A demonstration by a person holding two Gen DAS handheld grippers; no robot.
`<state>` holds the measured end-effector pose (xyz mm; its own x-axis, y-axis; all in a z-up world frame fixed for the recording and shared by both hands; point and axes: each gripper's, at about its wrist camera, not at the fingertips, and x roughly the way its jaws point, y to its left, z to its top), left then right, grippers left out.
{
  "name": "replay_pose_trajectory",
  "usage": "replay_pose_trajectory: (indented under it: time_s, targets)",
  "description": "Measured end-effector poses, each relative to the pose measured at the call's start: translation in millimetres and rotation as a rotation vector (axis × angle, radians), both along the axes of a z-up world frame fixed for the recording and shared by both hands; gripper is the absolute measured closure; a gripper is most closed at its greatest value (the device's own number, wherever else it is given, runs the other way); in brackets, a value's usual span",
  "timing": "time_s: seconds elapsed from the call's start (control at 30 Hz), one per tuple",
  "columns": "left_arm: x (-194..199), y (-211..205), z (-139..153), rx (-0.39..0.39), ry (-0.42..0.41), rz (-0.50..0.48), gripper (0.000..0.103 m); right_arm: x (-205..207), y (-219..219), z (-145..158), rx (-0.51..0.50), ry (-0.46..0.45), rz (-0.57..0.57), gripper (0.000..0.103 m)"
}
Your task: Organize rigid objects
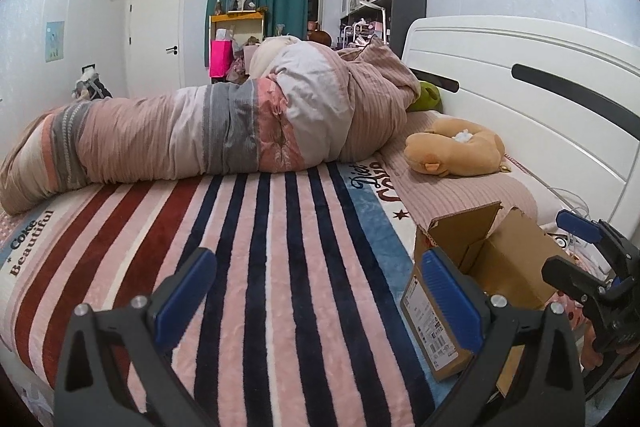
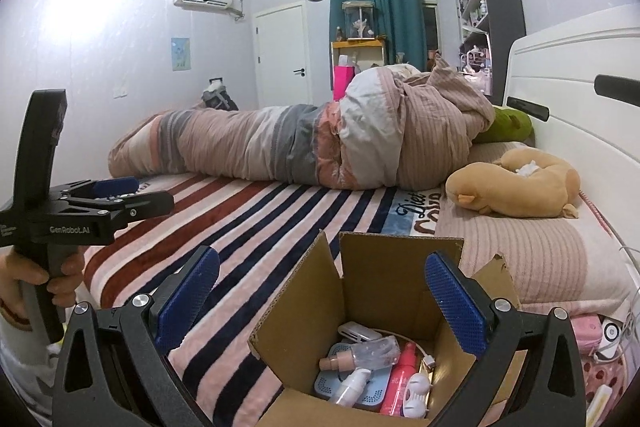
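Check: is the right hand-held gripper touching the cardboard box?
Cannot tell. In the right wrist view the right hand-held gripper straddles the open cardboard box, fingers overlapping its flaps, but no plain contact or gap shows.

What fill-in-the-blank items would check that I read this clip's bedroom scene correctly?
1. The small bottles lie inside an open ____ box on the bed.
2. The right gripper hangs above that box with its fingers ____.
3. The left gripper holds ____ between its fingers.
4. The slim spray bottle in the box is coloured ____.

Missing words: cardboard; open; nothing; pink
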<state>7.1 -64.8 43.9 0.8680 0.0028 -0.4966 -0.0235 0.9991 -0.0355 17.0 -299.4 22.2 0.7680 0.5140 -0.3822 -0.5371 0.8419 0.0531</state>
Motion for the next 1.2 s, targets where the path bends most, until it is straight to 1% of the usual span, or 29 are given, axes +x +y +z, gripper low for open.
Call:
replay_pose_trajectory:
  time_s: [1.2]
  targets:
    - [-5.8, -2.3, 2.7, 0.011, -0.01, 0.011, 0.001, -3.5, 3.6, 0.5, -0.004, 0.003, -0.015, 0.0]
